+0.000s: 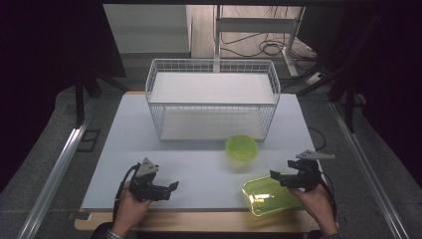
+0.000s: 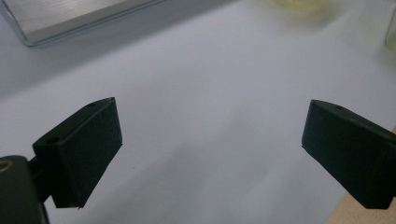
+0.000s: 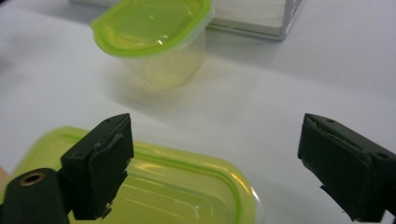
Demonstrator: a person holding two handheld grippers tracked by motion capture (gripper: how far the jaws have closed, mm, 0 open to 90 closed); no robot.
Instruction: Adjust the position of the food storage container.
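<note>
Black left hand-held gripper (image 1: 175, 185): jaws wide apart, nothing between them, above bare white bench (image 1: 199, 169) near its front edge.
Black right hand-held gripper (image 1: 272, 175): jaws wide apart, holding nothing; it hovers over the far edge of the flat rectangular yellow-green plastic container (image 1: 268, 195).
Flat container: lies on the bench at front right, below the right hand-held gripper.
Round yellow-green lidded plastic tub (image 1: 242, 148): stands farther back, just in front of the white wire basket (image 1: 213, 99).
</note>
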